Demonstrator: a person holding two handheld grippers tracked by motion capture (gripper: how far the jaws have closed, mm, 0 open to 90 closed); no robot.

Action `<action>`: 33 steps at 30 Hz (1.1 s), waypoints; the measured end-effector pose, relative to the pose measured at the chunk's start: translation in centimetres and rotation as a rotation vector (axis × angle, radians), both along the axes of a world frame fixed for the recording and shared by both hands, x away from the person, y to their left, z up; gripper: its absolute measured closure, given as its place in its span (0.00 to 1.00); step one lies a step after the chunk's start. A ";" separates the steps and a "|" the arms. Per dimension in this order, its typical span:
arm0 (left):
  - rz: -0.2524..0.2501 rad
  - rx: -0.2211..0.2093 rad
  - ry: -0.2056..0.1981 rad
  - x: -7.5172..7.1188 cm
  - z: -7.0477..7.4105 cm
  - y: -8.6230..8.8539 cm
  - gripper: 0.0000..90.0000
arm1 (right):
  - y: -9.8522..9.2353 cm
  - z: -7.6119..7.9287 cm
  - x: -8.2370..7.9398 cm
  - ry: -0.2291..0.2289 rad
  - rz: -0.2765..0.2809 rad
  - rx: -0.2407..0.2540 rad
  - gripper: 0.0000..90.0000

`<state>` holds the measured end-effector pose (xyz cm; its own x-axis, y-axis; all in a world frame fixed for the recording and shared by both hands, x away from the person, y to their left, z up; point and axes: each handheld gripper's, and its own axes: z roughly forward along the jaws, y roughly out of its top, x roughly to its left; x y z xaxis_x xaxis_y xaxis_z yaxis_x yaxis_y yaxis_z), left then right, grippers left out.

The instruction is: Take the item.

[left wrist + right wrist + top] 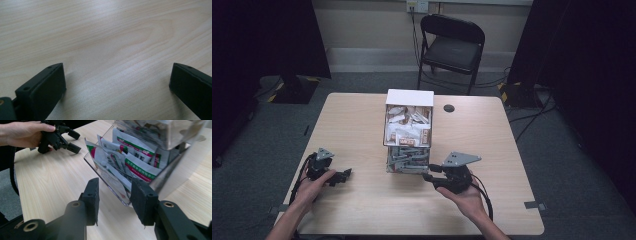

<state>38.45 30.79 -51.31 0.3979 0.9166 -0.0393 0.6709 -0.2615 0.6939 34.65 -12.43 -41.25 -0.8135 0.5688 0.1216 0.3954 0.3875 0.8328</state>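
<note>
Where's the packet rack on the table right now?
In the high view the packet rack stands mid-table, slightly toward the far edge, between the two hands. The right tongs sit at its near right corner, and the left tongs lie off to its left.

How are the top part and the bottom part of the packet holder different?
The top tier has white walls and holds brownish-printed packets; the bottom tier is clear plastic and holds packets with green and red print. The bottom tier has the right tool reaching toward its corner; nothing reaches for the top tier. Both are stuffed with packets.
</note>
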 end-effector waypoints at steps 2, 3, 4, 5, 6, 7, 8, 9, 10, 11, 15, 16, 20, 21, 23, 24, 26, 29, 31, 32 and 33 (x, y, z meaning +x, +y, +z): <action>0.000 0.000 0.000 0.0 0.0 0.0 0.00 | 0.4 -0.1 0.3 0.002 0.009 -0.003 0.66; 0.000 0.000 0.000 0.0 0.0 0.0 0.00 | 0.7 -0.1 0.4 0.002 0.015 -0.005 0.67; 0.000 0.000 0.000 0.0 0.0 0.0 0.00 | 0.9 -0.2 0.6 0.001 0.019 -0.005 0.67; 0.000 0.000 0.000 0.0 0.0 0.0 0.00 | 1.0 -0.2 0.7 0.000 0.018 -0.006 0.68; 0.000 0.000 0.000 0.0 0.0 0.0 0.00 | 1.2 -0.2 0.8 0.000 0.020 -0.004 0.68; 0.000 0.000 0.000 0.0 0.0 0.0 0.00 | 1.5 -0.3 1.1 -0.001 0.024 0.006 0.68; 0.000 0.000 0.000 0.0 0.0 0.0 0.00 | 1.5 -0.3 1.1 -0.001 0.024 0.006 0.68; 0.000 0.000 0.000 0.0 0.0 0.0 0.00 | 1.6 -0.4 1.2 0.001 0.027 0.008 0.69; 0.000 0.000 0.000 0.0 0.0 0.0 0.00 | 1.8 -0.5 1.3 0.004 0.031 0.009 0.69; 0.000 0.000 0.000 0.0 0.0 0.0 0.00 | 1.9 -0.6 1.4 0.002 0.031 0.006 0.69; 0.000 0.000 0.000 0.0 0.0 0.0 0.00 | 2.5 -1.2 1.6 0.009 0.027 0.011 0.71; 0.000 0.000 0.000 0.0 0.0 0.0 0.00 | 2.6 -1.3 1.7 0.009 0.031 0.008 0.72; 0.000 0.000 0.000 0.0 0.0 0.0 0.00 | 2.9 -1.2 1.7 0.005 0.038 0.011 0.76; 0.000 0.000 0.000 0.0 0.0 0.0 0.00 | 3.0 -1.2 1.7 0.006 0.041 0.011 0.77; 0.000 0.000 0.000 0.0 0.0 0.0 0.00 | 3.1 -1.3 1.8 0.004 0.047 0.014 0.80; 0.000 0.000 0.000 0.0 0.0 0.0 0.00 | 3.2 -1.3 1.8 0.011 0.050 0.019 0.80; 0.000 0.000 0.000 0.0 0.0 0.0 0.00 | 3.3 -1.4 1.9 0.016 0.057 0.022 0.81; 0.000 0.000 0.000 0.0 0.0 0.0 0.00 | 3.4 -1.5 2.0 0.021 0.059 0.027 0.81; 0.000 0.000 0.000 0.0 0.0 0.0 0.00 | 3.6 -1.7 2.1 0.022 0.063 0.024 0.79; 0.000 0.000 0.000 0.0 0.0 0.0 0.00 | 3.7 -1.8 2.2 0.025 0.062 0.020 0.80; 0.000 0.000 0.000 0.0 0.0 0.0 0.00 | 3.8 -1.8 2.2 0.026 0.064 0.019 0.80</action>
